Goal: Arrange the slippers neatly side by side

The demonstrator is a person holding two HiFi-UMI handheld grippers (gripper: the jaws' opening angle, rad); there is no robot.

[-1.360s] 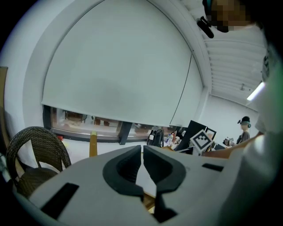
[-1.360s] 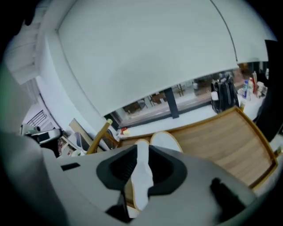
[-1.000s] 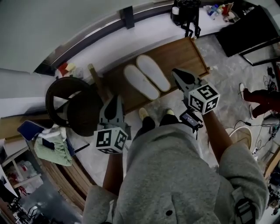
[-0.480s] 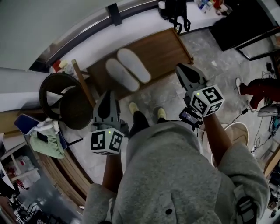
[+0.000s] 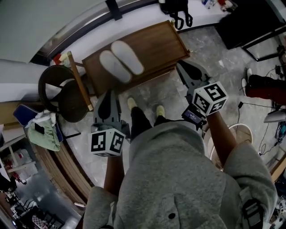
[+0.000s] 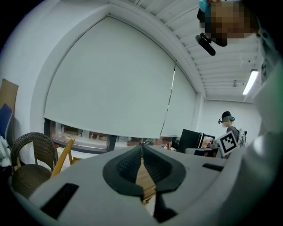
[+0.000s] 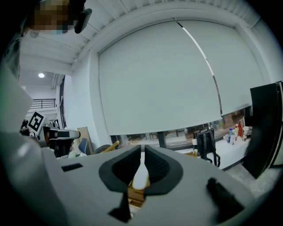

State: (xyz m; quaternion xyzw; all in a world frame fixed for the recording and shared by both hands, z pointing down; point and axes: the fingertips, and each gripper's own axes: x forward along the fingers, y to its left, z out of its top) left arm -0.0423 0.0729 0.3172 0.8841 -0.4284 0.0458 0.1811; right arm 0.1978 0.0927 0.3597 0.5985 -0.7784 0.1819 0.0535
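Two white slippers [image 5: 115,67] [image 5: 128,57] lie side by side, touching, on a low wooden table [image 5: 156,42]. My left gripper [image 5: 108,93] hangs over the floor below the table's near left corner, shut with nothing in it. On the other side my right gripper [image 5: 179,65] is near the table's right corner, also shut and empty. In the left gripper view the jaws [image 6: 141,148] meet at the tips, with the table wood [image 6: 144,180] behind them. Through the right gripper [image 7: 142,148] a slipper [image 7: 140,178] shows, well beyond the jaws.
A dark wicker chair [image 5: 62,96] stands left of the table, with a green cloth [image 5: 44,138] below it. A black backpack [image 5: 175,6] sits on the white ledge behind. My feet in yellow shoes [image 5: 131,103] stand on the grey floor before the table. Another person [image 6: 227,128] stands far right.
The table and slippers have slid up and left in the head view as I drew back from them. Both grippers stayed shut and empty and came further off the table.
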